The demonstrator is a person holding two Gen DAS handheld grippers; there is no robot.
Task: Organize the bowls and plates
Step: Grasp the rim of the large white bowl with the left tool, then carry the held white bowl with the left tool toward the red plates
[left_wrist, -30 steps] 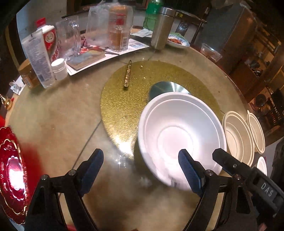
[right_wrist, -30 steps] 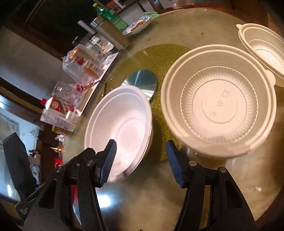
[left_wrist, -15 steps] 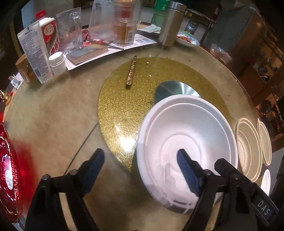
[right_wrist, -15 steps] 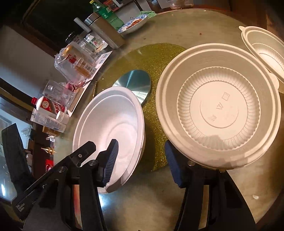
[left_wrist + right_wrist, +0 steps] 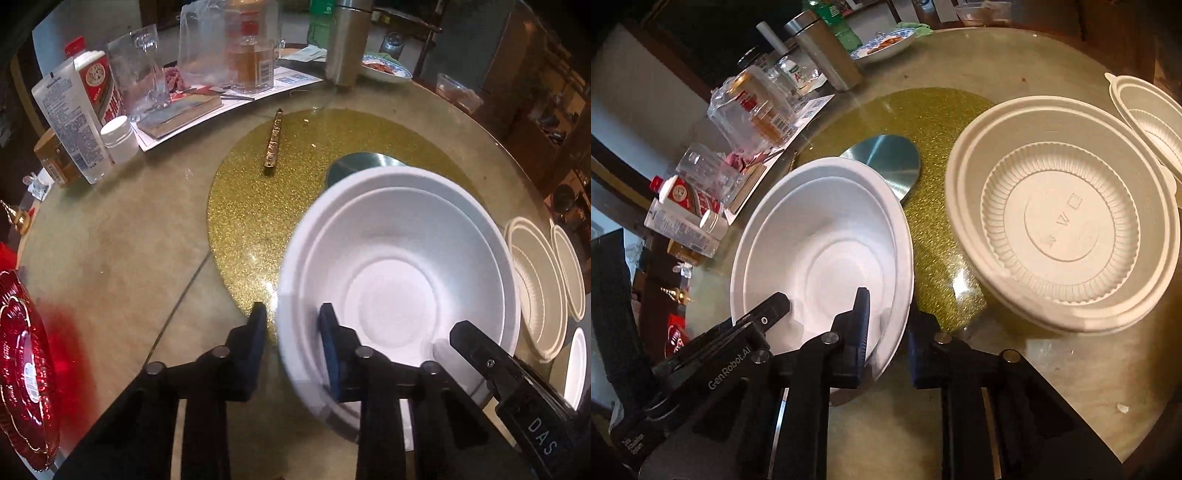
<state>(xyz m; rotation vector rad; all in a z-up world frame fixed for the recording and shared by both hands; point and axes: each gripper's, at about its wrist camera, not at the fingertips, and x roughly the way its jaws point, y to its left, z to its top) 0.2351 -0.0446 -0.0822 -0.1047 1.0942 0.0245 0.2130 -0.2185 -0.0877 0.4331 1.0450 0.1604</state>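
A stack of white foam bowls [image 5: 391, 295] stands on the round table, partly over a gold glitter mat [image 5: 277, 206]. My left gripper [image 5: 293, 343] is closing over the stack's near left rim, one pad inside and one outside. In the right wrist view the same white bowls [image 5: 820, 266] have my right gripper [image 5: 888, 332] closing over their near right rim. Both pairs of pads press on the bowl wall. A ribbed cream plastic bowl [image 5: 1063, 236] sits to the right, with a smaller one [image 5: 1145, 122] behind it.
A red foil plate [image 5: 22, 369] lies at the left edge. Bottles, a glass, jars and a steel flask [image 5: 343, 40] crowd the far side. On the mat lie a gold stick [image 5: 273, 144] and a silver disc [image 5: 354, 164]. More cream bowls [image 5: 532, 291] sit at the right edge.
Both grippers have gone from wide open to closed over opposite sides of the white bowl's near rim. The hands have barely shifted.
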